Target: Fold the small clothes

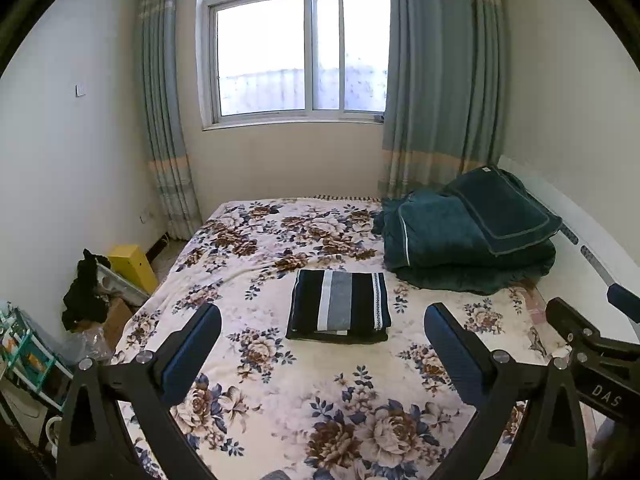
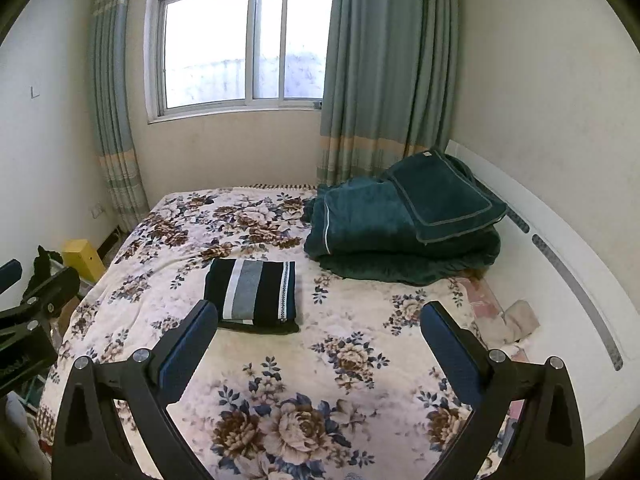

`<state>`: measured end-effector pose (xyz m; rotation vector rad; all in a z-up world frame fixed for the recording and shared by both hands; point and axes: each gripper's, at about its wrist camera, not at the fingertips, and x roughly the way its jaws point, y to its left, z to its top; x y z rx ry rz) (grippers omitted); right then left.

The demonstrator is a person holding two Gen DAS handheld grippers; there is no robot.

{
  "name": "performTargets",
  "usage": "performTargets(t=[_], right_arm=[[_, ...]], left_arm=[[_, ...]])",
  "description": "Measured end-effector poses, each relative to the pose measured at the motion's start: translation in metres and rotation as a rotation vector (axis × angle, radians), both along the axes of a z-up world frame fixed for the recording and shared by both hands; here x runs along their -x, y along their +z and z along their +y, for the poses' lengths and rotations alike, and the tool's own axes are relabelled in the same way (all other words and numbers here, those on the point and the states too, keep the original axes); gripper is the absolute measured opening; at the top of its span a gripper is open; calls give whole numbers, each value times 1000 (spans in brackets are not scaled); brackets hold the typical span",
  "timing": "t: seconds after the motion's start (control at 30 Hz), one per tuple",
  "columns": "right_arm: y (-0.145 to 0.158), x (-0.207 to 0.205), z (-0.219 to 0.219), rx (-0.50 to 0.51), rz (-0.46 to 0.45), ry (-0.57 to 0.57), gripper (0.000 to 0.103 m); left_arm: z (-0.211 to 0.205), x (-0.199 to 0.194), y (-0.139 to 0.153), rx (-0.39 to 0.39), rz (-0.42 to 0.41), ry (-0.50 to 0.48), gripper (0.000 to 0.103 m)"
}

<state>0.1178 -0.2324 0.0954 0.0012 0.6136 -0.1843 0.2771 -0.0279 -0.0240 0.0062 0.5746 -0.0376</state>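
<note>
A dark striped garment [image 1: 340, 306] lies folded into a neat rectangle on the floral bedspread [image 1: 280, 380], with black, white and grey bands across its top. In the right wrist view the same folded garment [image 2: 253, 296] sits left of centre. My left gripper [image 1: 322, 320] is open, held above the bed just short of the garment, with nothing between its fingers. My right gripper [image 2: 320, 316] is open too, empty, with the garment beyond its left finger [image 2: 188, 344]. The right gripper's body [image 1: 592, 344] shows at the right edge of the left wrist view.
A pile of dark green bedding [image 1: 468, 240] occupies the bed's far right corner against a white headboard [image 2: 560, 264]. The window [image 1: 296, 48] and curtains stand behind the bed. Left of the bed are a yellow box [image 1: 134, 266], black cloth [image 1: 82, 292] and cluttered shelves [image 1: 24, 356].
</note>
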Motion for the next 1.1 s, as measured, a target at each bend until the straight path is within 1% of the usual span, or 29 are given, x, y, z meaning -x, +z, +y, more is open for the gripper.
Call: performTargets(t=[0.23,0.43,0.8,1.1], right_arm=[[10,11,0,12,-6,7,103],[11,8,1,20,-14,25,103],[8,9,4,2,-1,53,103],[9,8,4,1,-4,63,103]], left_arm=[[-2,12,1,-13,-12,17,103],[-1,21,3,-18,-18,42,103],[4,18,1,-31,-15,64,103],[3,22,2,-28,-22,58,103]])
